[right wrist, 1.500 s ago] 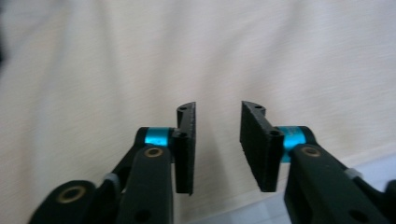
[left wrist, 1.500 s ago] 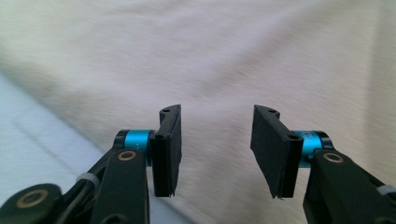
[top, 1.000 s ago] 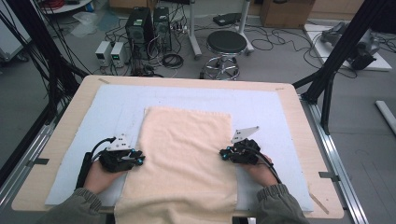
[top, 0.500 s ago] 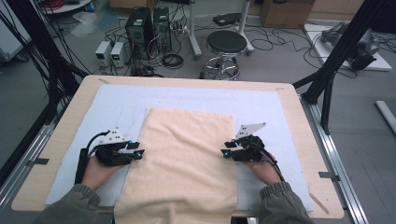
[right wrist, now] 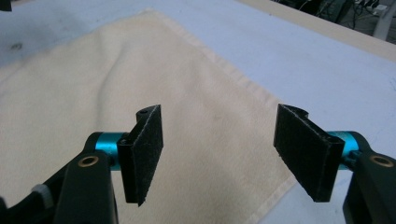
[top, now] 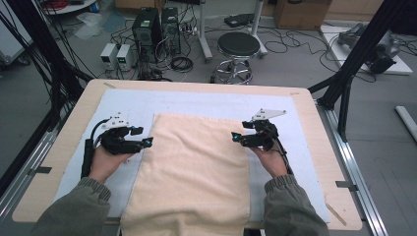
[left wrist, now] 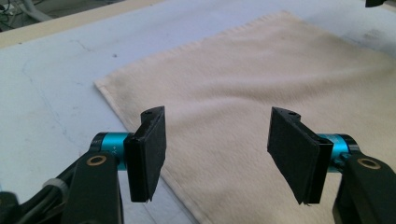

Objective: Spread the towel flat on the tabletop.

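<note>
Towel (top: pixel 194 169) flat on the mat (top: pixel 305 147), grippers off its two sides.

The towel lies mid-table, its near end at the table's near edge. The left gripper (top: pixel 146 141) hangs at its left edge, the right gripper (top: pixel 235 137) at its right edge; both have just been opening their jaws, now spread with nothing between them.

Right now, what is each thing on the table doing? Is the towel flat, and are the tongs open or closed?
Cream towel: spread flat on the pale mat, near edge hanging over the table's front edge, not held.
Left tongs: open, jaws just opening, nothing between them, above the towel's edge.
Right tongs: open, jaws just opening, nothing between them, above the towel's edge.
</note>
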{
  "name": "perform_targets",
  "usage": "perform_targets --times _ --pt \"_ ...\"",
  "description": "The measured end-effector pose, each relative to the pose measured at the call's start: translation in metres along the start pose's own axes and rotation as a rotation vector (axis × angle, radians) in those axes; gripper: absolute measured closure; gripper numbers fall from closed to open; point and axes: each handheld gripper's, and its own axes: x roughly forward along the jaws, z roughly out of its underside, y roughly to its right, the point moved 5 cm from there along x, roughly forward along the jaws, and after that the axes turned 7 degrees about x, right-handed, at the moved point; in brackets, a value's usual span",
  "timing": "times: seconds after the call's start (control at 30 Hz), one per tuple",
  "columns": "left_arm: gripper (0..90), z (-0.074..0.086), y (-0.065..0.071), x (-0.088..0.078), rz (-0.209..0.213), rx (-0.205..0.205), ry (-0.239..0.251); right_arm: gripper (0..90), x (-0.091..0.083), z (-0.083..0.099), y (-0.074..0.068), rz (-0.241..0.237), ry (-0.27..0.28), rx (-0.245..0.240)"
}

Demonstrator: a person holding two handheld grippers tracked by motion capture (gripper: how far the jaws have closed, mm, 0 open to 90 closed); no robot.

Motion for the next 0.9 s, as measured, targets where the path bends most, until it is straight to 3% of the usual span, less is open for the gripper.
perform_targets --times 0.3,0.67,0.77,0.9 --pt "37.2 0.003 -0.009 0.008 -0.032 -0.024 -0.006 20.5 0.016 0.01 0.003 -0.029 -0.061 0.063" --pt "36.4 0.003 -0.002 0.013 -0.02 0.003 -0.021 17.7 0.025 0.013 -0.008 -0.04 -0.104 0.023" --pt "36.3 0.003 -0.003 0.013 -0.016 -0.012 -0.013 17.7 0.024 0.012 -0.008 -0.041 -0.098 0.016" --pt "35.5 0.006 -0.004 0.012 -0.01 -0.006 -0.039 17.7 0.026 0.014 -0.009 -0.043 -0.112 0.019"
